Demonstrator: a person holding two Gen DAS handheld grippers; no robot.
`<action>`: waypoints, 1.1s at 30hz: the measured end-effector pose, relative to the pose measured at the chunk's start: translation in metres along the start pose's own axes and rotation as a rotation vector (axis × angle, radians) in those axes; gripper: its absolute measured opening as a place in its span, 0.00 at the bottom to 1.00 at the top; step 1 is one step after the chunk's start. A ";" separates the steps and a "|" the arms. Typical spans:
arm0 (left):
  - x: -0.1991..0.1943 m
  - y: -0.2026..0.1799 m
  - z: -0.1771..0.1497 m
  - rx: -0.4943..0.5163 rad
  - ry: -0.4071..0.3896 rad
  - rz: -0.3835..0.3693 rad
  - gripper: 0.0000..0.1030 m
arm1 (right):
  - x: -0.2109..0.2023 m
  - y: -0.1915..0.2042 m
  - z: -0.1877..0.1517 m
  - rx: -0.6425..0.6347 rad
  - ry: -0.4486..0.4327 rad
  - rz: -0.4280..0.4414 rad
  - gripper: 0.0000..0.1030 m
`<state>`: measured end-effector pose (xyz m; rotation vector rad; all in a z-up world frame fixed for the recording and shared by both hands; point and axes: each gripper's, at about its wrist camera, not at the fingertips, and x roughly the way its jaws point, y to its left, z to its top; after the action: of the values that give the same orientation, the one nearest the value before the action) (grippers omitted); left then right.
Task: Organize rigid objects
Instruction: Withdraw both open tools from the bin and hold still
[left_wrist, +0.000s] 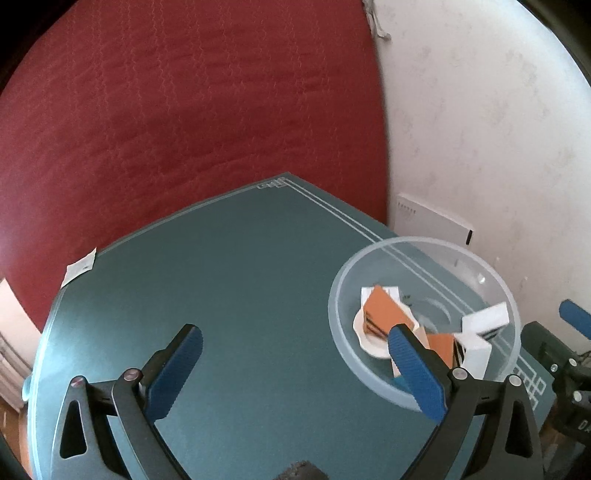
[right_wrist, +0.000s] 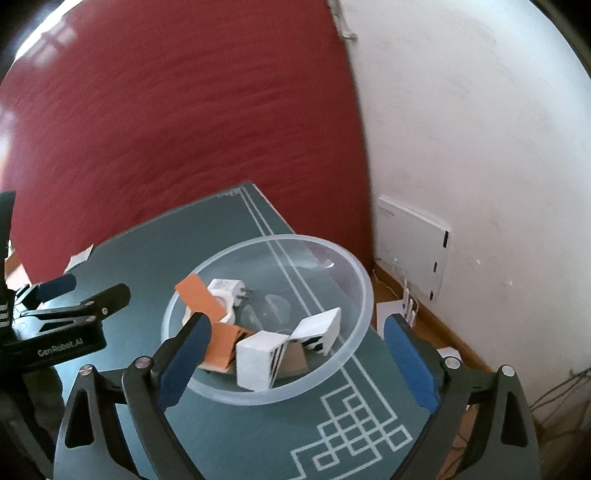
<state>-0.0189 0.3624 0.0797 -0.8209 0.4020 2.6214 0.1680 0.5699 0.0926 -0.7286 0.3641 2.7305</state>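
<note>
Both claws spread wide and empty: left gripper over bare tabletop, right gripper straddling the near rim of the clear plastic bowl. Inside the bowl, at 9 o'clock the orange cards and a white plug adapter, at 6 and 4 o'clock two white boxes. Release apparently done; best to lift each claw straight up and back, clear of the light rim, so as not to drag or tip it. Underneath, a teal tabletop with white line trim; beyond at 12 o'clock a red quilted cover, at 2 o'clock a white wall.
</note>
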 end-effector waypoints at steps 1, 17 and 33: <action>0.002 0.002 0.002 0.004 -0.001 0.003 0.99 | -0.001 0.003 -0.001 -0.012 -0.001 0.001 0.94; -0.002 -0.023 -0.015 0.090 -0.063 0.092 0.99 | -0.003 0.016 -0.010 -0.094 0.043 -0.041 0.95; -0.001 -0.024 -0.015 0.116 -0.059 0.101 0.99 | -0.007 0.026 -0.013 -0.152 0.066 -0.073 0.95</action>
<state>-0.0010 0.3781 0.0649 -0.7010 0.5871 2.6781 0.1711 0.5403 0.0897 -0.8558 0.1417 2.6913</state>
